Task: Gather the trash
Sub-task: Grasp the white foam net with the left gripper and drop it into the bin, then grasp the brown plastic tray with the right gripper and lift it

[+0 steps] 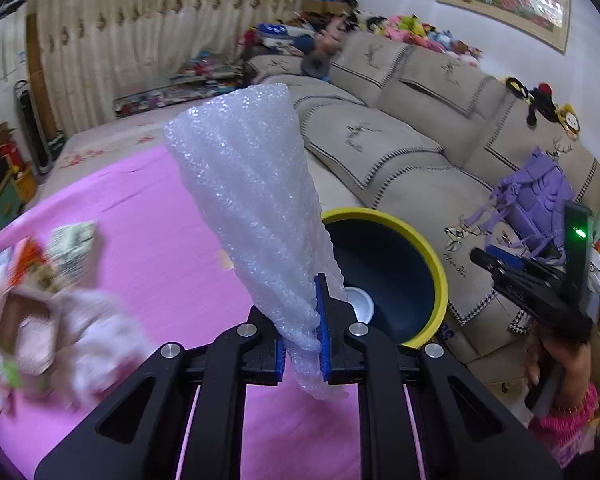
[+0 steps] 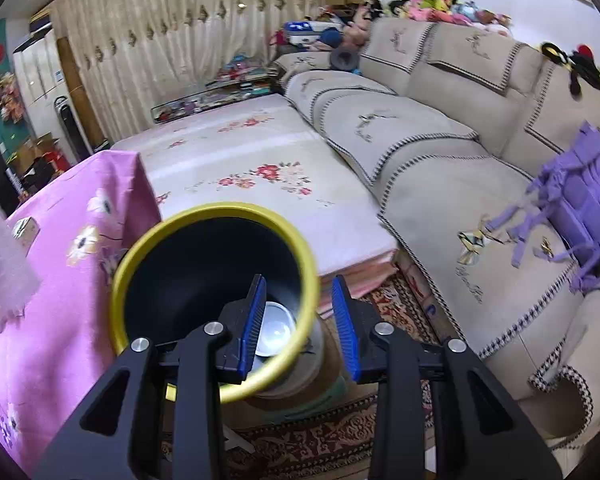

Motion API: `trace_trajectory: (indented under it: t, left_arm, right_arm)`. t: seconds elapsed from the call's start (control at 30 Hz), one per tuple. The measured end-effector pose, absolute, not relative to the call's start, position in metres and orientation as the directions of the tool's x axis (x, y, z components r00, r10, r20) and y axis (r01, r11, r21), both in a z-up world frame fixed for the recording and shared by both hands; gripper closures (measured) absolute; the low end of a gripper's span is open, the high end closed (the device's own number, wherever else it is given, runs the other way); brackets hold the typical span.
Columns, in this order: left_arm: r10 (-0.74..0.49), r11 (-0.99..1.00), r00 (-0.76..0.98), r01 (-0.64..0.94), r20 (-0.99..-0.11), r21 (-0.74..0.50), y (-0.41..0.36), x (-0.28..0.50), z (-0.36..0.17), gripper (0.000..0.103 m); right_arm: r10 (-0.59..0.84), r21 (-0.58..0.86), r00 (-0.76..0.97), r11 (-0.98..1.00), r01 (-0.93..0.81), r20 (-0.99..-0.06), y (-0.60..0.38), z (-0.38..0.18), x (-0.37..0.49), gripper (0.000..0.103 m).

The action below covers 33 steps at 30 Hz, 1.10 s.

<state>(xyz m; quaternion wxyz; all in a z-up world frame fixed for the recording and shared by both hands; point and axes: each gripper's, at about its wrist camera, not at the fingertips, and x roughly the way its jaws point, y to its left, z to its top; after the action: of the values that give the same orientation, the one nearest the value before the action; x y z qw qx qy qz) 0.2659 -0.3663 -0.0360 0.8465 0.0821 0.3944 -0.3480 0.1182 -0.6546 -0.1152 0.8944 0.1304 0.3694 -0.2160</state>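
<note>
left gripper [image 1: 303,344]: clamped on 1 bubble wrap [image 1: 244,184] | right gripper [image 2: 300,322]: jaws apart, empty | 1 bin [image 2: 216,280]

Blurred litter pile [image 1: 40,312], contents unreadable

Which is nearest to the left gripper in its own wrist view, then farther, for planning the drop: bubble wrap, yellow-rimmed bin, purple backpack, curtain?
1. bubble wrap, clamped in the left gripper.
2. yellow-rimmed bin, just right.
3. purple backpack, on the sofa, right.
4. curtain, far back.
</note>
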Motion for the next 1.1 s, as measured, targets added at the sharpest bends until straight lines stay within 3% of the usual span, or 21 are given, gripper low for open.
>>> trace_trajectory:
  t: [0.2,0.3,0.33,0.43,0.57,0.73,0.8,0.87,0.97,1.1]
  left_arm:
    - [-0.532,0.699,0.394,0.704,-0.749,-0.126,-0.438,0.283,-0.061,0.089]
    - [-0.518,0.69,0.379,0.714,-0.767,-0.114,-0.466,0.291,-0.078,0.086]
    - [-0.509,0.692,0.376,0.714,-0.775,-0.107,-0.476,0.293,-0.085,0.081]
    - [-0.489,0.695,0.373,0.713,-0.789,-0.093,-0.493,0.296,-0.096,0.052]
    - [-0.486,0.695,0.374,0.713,-0.79,-0.09,-0.498,0.295,-0.099,0.049]
    - [-0.508,0.698,0.389,0.709,-0.768,-0.102,-0.46,0.28,-0.078,0.047]
    - [-0.529,0.702,0.408,0.703,-0.744,-0.113,-0.423,0.268,-0.062,0.041]
    - [-0.539,0.715,0.447,0.691,-0.714,-0.108,-0.395,0.254,-0.048,0.027]
    - [-0.525,0.757,0.537,0.649,-0.66,-0.075,-0.345,0.231,-0.029,0.016]
    - [-0.435,0.846,0.666,0.532,-0.606,-0.024,-0.269,0.206,-0.016,0.011]
  right_arm:
    - [-0.308,0.075,0.615,0.853,0.516,-0.726,-0.672,-0.119,0.105,0.069]
    - [-0.306,0.075,0.613,0.854,0.515,-0.729,-0.674,-0.121,0.104,0.063]
    - [-0.306,0.074,0.612,0.854,0.515,-0.729,-0.674,-0.121,0.104,0.063]
    - [-0.304,0.077,0.611,0.853,0.516,-0.731,-0.675,-0.123,0.103,0.063]
    - [-0.31,0.073,0.606,0.849,0.524,-0.733,-0.677,-0.125,0.102,0.062]
    - [-0.296,0.077,0.606,0.856,0.512,-0.738,-0.672,-0.127,0.105,0.062]
    - [-0.281,0.08,0.61,0.865,0.496,-0.741,-0.665,-0.128,0.108,0.061]
    - [-0.258,0.082,0.616,0.88,0.467,-0.744,-0.655,-0.129,0.115,0.057]
    - [-0.215,0.081,0.633,0.911,0.405,-0.744,-0.63,-0.127,0.13,0.056]
    - [-0.122,0.101,0.658,0.952,0.29,-0.743,-0.59,-0.122,0.151,0.056]
